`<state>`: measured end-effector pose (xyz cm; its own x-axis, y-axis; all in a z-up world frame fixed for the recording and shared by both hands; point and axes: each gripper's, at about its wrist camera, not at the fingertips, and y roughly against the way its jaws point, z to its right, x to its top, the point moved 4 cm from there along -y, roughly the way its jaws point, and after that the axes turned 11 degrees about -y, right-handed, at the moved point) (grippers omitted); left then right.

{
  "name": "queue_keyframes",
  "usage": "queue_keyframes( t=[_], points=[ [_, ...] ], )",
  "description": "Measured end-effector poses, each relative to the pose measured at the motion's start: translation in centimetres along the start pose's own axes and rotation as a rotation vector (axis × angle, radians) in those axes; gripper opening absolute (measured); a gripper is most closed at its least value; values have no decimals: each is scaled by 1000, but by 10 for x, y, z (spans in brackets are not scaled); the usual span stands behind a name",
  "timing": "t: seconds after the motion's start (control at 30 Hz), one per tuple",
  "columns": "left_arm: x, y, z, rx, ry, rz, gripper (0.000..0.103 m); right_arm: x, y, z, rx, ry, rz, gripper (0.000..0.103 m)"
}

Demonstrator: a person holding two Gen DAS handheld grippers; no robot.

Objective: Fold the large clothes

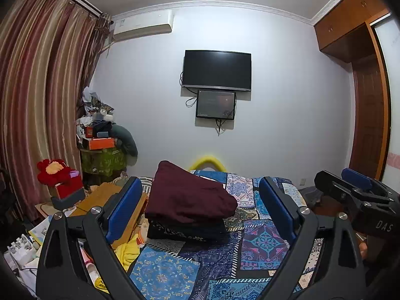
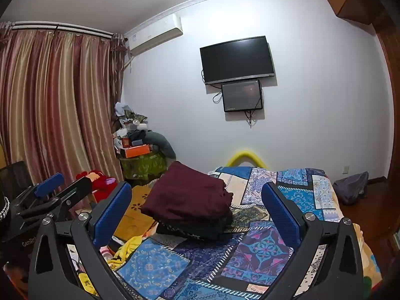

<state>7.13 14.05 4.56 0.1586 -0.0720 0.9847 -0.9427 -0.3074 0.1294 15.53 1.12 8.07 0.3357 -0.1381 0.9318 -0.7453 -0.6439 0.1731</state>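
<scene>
Resting folded on a patchwork bedspread (image 1: 262,245), a maroon garment (image 1: 187,197) tops a dark folded garment (image 1: 185,230), its long side running from the near left up toward the far wall. Left tongs (image 1: 200,212) and right tongs (image 2: 197,215) both gape wide and empty, hovering short of the stack, which sits framed between their blue pads (image 2: 112,212).

Matt maroon cloth garment (image 1: 190,197) is seen folded; patterned woven bedspread (image 1: 265,247); glossy striped curtains (image 1: 37,100); varnished wood wardrobe (image 1: 350,17).
</scene>
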Motion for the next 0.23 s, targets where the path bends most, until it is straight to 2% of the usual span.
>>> queue_keyframes(
  t=[0.23],
  points=[
    [-2, -3, -1, 11, 5, -10, 95, -1, -3, -1, -5, 3, -6, 103]
  ],
)
